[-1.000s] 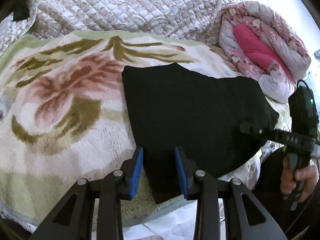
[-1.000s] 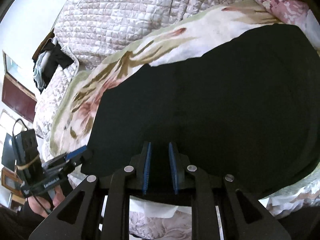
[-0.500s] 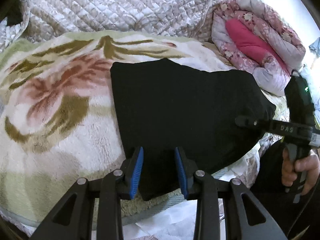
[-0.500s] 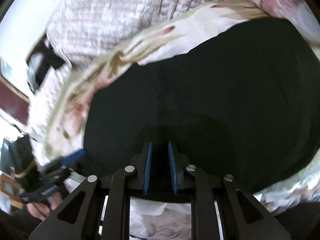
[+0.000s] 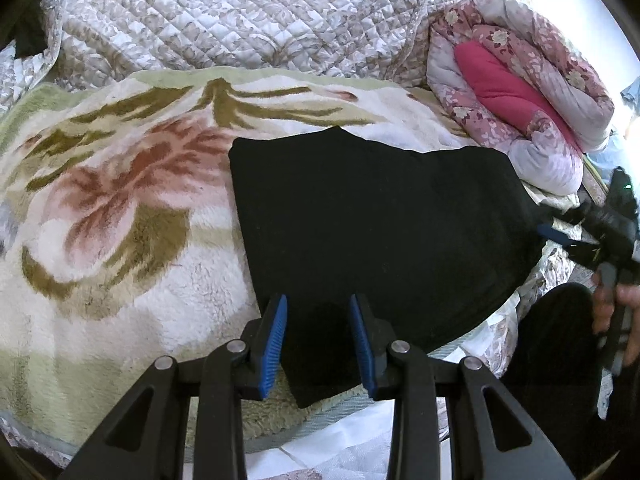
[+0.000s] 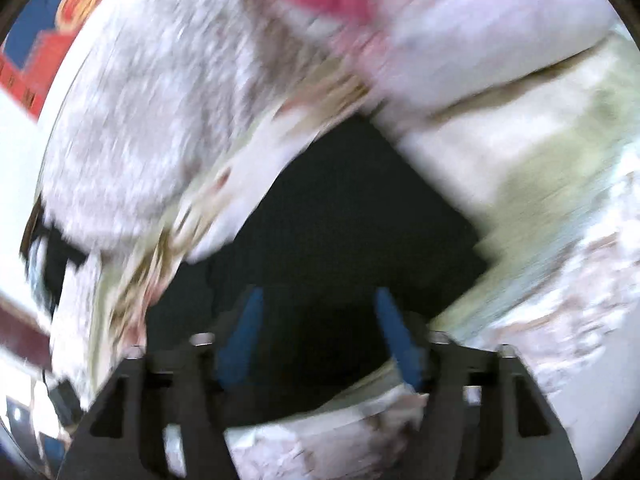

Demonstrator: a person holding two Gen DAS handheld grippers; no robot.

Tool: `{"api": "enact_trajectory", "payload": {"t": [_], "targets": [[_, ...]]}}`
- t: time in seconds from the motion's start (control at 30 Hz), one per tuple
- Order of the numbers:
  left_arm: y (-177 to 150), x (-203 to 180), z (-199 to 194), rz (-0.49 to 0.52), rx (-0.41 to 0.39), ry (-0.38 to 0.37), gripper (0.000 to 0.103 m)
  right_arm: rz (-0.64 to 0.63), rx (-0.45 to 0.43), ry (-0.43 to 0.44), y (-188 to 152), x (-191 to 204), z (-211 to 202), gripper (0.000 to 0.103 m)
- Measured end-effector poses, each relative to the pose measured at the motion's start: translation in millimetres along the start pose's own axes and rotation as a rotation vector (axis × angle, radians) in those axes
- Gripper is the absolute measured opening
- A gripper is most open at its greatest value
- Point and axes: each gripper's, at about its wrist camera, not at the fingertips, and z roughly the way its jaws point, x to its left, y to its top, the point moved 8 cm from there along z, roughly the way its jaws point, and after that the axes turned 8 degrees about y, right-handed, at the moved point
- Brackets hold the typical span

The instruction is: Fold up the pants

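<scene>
The black pants (image 5: 380, 232) lie folded flat on a floral fleece blanket (image 5: 112, 216) on the bed. My left gripper (image 5: 318, 340) is open, its blue pads either side of the pants' near edge, above the cloth. My right gripper (image 6: 320, 328) is open over the pants (image 6: 344, 232); its view is heavily blurred. The right gripper also shows in the left wrist view (image 5: 600, 232) at the pants' right edge, held by a hand.
A quilted grey-white bedspread (image 5: 248, 16) is bunched at the back. A rolled pink floral duvet (image 5: 516, 80) lies at the back right. The bed's front edge runs just below the pants. A red wall hanging (image 6: 44, 52) shows at upper left.
My right gripper has opened wide and swung fast to the pants' right edge, blurring its view. My left gripper has stayed open and shifted only slightly over the near edge.
</scene>
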Motion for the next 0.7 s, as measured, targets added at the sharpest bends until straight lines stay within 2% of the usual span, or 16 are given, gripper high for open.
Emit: {"api": "enact_trajectory", "payload": {"t": [0.07,0.13,0.27,0.37,0.47,0.6,0.7], "targets": [[0,-1,2,-0.001,0.004,0.001,0.035,0.043,-0.050,-0.014,12,-14,-13,0.065],[1,-4,3,0.002,0.007,-0.002,0.035,0.100,-0.059,-0.036,17,-30,-16,0.065],[1,-11,2,0.021,0.008,-0.007,0.035,0.261,-0.027,-0.048,14,-59,-10,0.065],[-1,-13,2,0.025,0.012,-0.004,0.035,0.363,0.025,-0.016,0,-67,-2,0.065],[-1,-12,3,0.022,0.016,-0.004,0.035,0.381,0.023,0.000,-6,-68,2,0.065],[-2,-13,5,0.022,0.021,-0.003,0.035,0.369,0.004,0.035,6,-67,7,0.065],[-1,-12,5,0.023,0.020,-0.003,0.035,0.336,-0.082,0.086,18,-53,-1,0.065]]}}
